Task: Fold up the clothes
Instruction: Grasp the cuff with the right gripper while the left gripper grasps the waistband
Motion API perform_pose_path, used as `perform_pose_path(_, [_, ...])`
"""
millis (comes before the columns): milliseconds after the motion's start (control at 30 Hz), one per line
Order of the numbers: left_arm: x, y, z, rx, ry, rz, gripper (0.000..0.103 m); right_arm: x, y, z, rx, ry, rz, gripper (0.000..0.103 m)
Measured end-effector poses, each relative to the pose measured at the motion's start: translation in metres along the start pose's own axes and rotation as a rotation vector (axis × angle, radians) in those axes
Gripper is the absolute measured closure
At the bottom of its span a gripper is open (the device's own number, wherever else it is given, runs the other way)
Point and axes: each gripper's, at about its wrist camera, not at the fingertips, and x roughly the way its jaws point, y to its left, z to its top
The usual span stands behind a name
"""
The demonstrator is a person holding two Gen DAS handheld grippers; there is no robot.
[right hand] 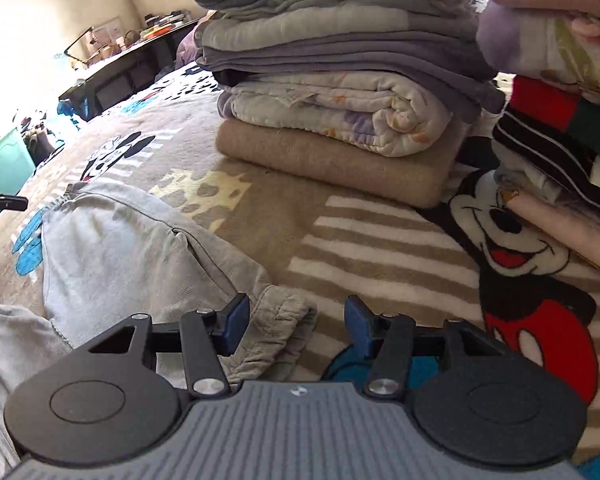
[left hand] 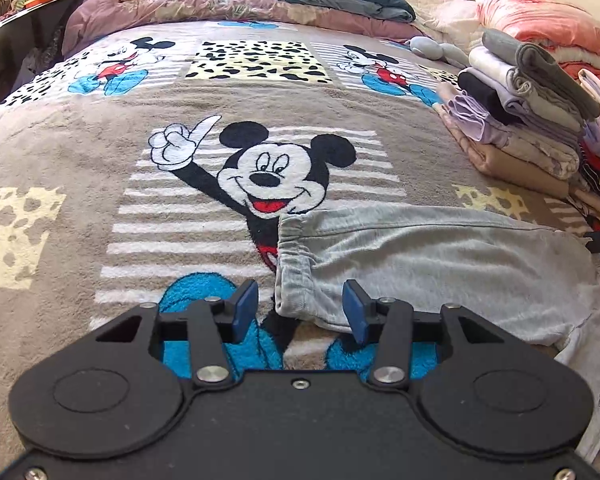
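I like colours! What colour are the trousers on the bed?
Light grey trousers, clearest in left wrist view.

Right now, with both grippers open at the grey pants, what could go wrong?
The left gripper sits at the waistband corner of the grey pants and may pinch the blanket too. The right gripper straddles a bunched cuff, so the grip may slip. The stack of folded clothes nearby could topple.
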Motion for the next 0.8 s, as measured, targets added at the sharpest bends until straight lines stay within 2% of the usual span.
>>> perform_pose_path(200, [0.026,0.005,0.016,0.010,0.017,-0.020,0.058,0.013,-0.001,-0.005,-0.116,0.008,0.050,0.051])
perform_pose_path(267, [0.033,0.005,0.022,0.017,0.017,-0.019,0.058,0.011,0.004,-0.007,-0.159,0.001,0.060,0.061])
perform_pose_path(367, [0.043,0.005,0.033,0.046,0.017,-0.021,0.058,0.009,0.018,-0.006,-0.267,0.002,0.042,0.068])
perform_pose_path(500, [0.055,0.005,0.047,0.084,0.017,-0.024,0.058,0.005,0.020,-0.002,-0.296,0.003,0.039,0.073])
perform_pose_path(633, [0.069,0.008,0.060,0.149,0.056,-0.049,0.058,-0.002,0.028,-0.004,-0.336,-0.015,0.020,0.082])
perform_pose_path(800, [0.087,0.013,0.077,0.233,0.112,-0.085,0.058,-0.005,0.027,-0.005,-0.324,-0.032,0.020,0.083])
